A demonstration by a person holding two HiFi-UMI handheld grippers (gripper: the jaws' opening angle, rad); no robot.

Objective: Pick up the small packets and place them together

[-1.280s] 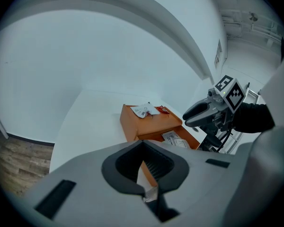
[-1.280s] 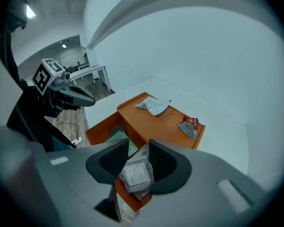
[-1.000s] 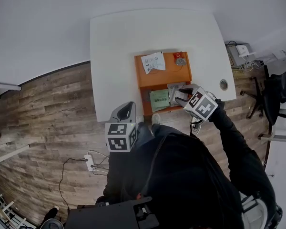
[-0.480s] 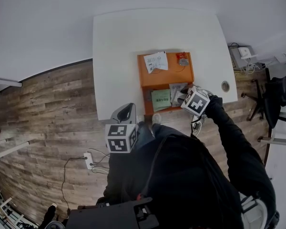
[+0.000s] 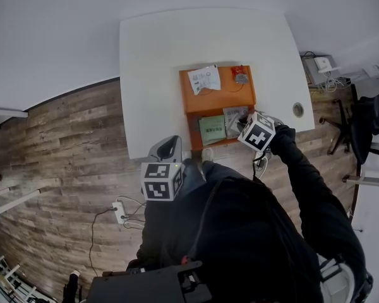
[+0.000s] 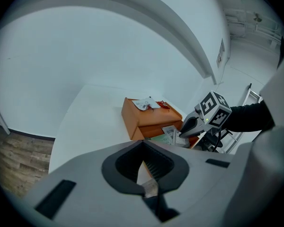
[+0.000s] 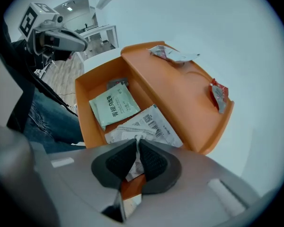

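The left gripper (image 6: 142, 150) hangs off the near edge of the white table (image 5: 158, 74), its jaws together on nothing. On the table sits one orange two-level tray (image 5: 218, 100). Its upper shelf carries two packets, well apart: one crumpled white packet (image 5: 203, 79) on the left and one red packet (image 5: 239, 76) on the right. The lower compartment holds one green packet (image 5: 211, 130), one small grey packet (image 7: 117, 84) against the step, and at least two overlapping barcode packets (image 7: 154, 122) to the right of the green one. The right gripper (image 7: 137, 150) points steeply down into this compartment. Its jaws have just been closing and now pinch the edge of the nearer barcode packet.
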